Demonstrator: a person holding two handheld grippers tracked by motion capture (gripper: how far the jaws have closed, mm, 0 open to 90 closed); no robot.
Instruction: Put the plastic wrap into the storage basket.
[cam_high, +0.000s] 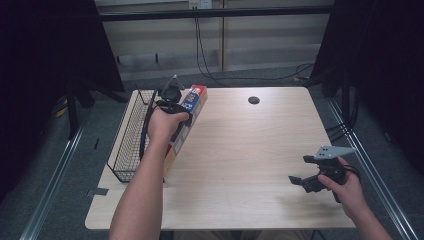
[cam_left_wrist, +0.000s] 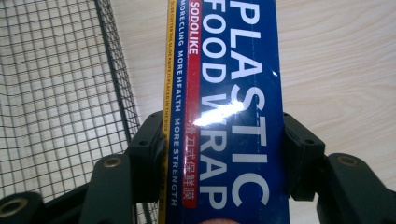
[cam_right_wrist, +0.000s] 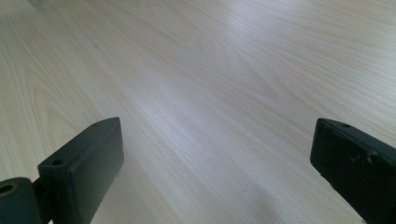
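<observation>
A long blue box of plastic food wrap (cam_high: 196, 98) with a yellow edge and a red end is held just right of a black wire basket (cam_high: 127, 142). My left gripper (cam_high: 172, 102) is shut on it. In the left gripper view both black jaws press the box (cam_left_wrist: 229, 84) from either side, and the left gripper (cam_left_wrist: 224, 140) looks along its length over the table, with the basket (cam_left_wrist: 56, 84) mesh beside it. My right gripper (cam_high: 301, 181) stands open low over the table's near right corner, with nothing between the jaws of the right gripper (cam_right_wrist: 219, 154).
The pale wooden table (cam_high: 240, 150) has a round black cable hole (cam_high: 254, 100) at the back middle. The basket runs along the table's left edge. Dark curtains stand at both sides, and cables hang behind the far edge.
</observation>
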